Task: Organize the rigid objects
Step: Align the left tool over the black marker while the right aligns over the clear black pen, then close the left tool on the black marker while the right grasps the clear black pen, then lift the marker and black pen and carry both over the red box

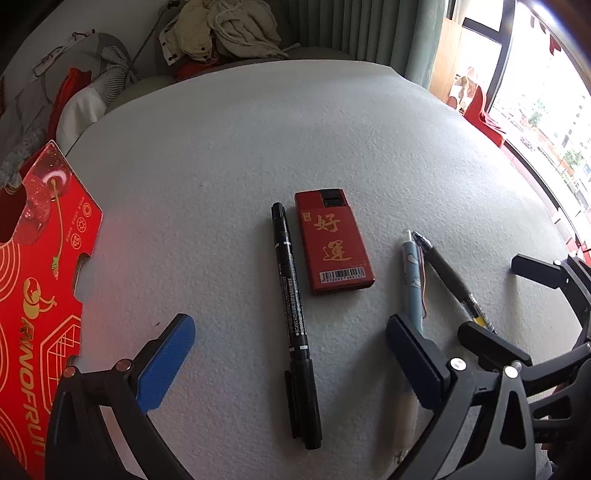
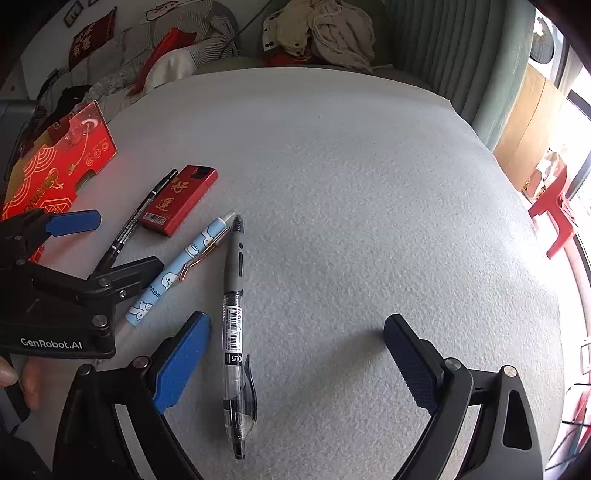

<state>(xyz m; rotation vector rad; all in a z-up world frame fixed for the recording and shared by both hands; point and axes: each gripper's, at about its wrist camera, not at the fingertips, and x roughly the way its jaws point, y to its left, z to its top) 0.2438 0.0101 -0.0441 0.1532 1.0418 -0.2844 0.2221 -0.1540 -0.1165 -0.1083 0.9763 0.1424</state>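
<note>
In the left wrist view, the left gripper fills the bottom of the frame with its jaws spread wide and nothing gripped. The black marker lies on the table between the two blue pads, which stand clear of it on either side. Just above the marker's upper half, slightly right of centre, a red box with gold characters lies flat, beside the marker but apart from it. Right of the box, a light blue pen runs down behind the right-hand finger, and a grey gel pen lies at an angle next to it — their upper tips nearly meet. At the lower right edge the black fingers of the right gripper come in, also apart. A red cardboard fruit tray sits along the left edge.

In the right wrist view, the right gripper is released as well — the gel pen lies at lower centre between its fingers, closer to the left-hand pad, not pinched. The light blue pen, red box and marker fan out toward the upper left, with the left gripper over them. The grey-white table stretches away to piled clothes at the top.
</note>
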